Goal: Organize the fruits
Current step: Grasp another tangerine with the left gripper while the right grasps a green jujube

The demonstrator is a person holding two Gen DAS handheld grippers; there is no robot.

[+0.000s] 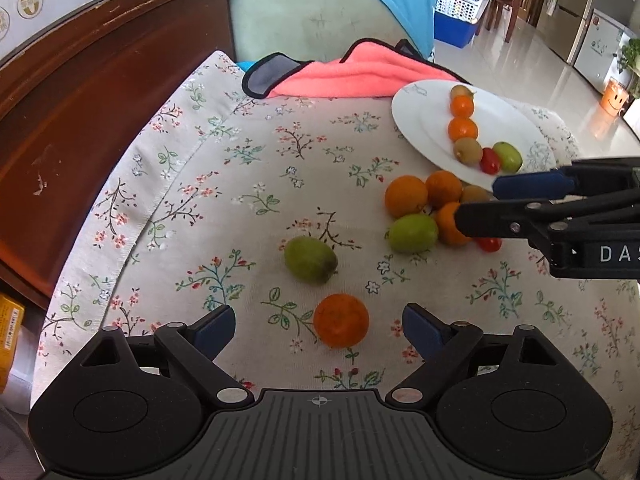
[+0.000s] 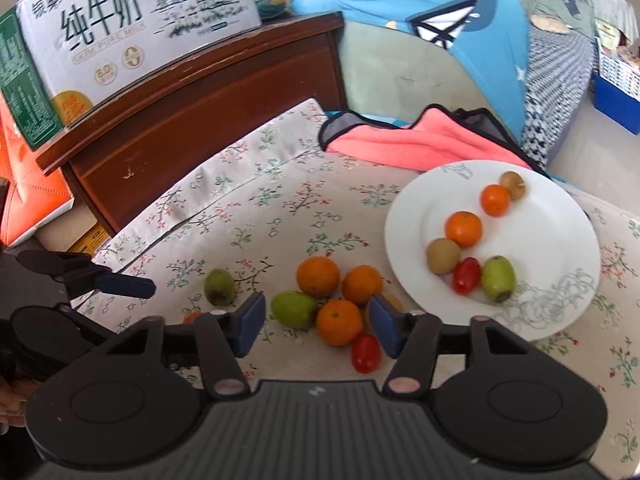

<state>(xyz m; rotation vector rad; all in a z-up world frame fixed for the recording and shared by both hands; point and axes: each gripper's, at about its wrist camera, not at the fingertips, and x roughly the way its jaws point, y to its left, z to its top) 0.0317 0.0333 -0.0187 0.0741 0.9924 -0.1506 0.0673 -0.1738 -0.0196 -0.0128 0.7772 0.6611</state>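
Observation:
My left gripper (image 1: 318, 326) is open low over the flowered cloth, with a lone orange (image 1: 341, 320) between its fingers and untouched. A green fruit (image 1: 311, 259) lies just beyond it. My right gripper (image 2: 316, 322) is open around a cluster of fruit: an orange (image 2: 339, 322) and a green fruit (image 2: 294, 309) sit between its pads with small gaps, and a red tomato (image 2: 365, 353) lies beside the right pad. Two more oranges (image 2: 318, 276) lie behind. A white plate (image 2: 560, 208) at the right holds several fruits in a row.
A pink towel (image 2: 420, 142) lies at the far edge of the cloth behind the plate. A dark wooden cabinet (image 2: 208, 92) with a milk carton box (image 2: 132, 20) stands to the left. A blue cushion (image 2: 460, 12) rests on the sofa behind.

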